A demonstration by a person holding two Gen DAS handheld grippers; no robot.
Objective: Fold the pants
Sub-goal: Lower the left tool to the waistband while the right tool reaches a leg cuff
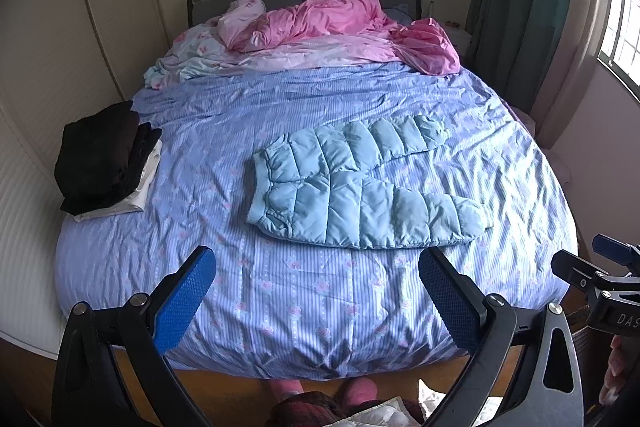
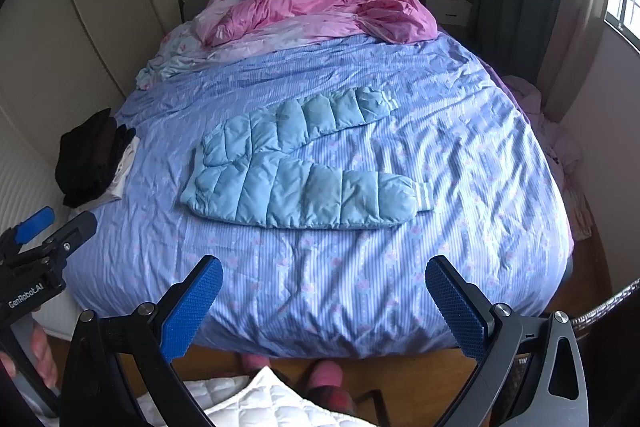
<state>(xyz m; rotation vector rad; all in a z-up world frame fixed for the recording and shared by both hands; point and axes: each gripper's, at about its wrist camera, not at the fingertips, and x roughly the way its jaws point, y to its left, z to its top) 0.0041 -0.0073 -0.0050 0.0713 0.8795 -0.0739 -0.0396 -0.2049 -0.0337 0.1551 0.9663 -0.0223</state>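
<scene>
Light blue quilted padded pants [image 1: 356,183] lie flat on the bed, waistband to the left, both legs spread apart toward the right. They also show in the right wrist view [image 2: 296,171]. My left gripper [image 1: 316,271] is open and empty, held above the foot of the bed, short of the pants. My right gripper [image 2: 324,279] is open and empty, also above the bed's foot, near the lower leg. Each gripper's side shows in the other's view.
The bed has a blue striped floral cover [image 1: 304,307]. A stack of dark folded clothes [image 1: 100,159] on white cloth sits at its left edge. Pink bedding [image 1: 340,23] is heaped at the headboard. Curtains and a window are at right. Wood floor and pink slippers are below.
</scene>
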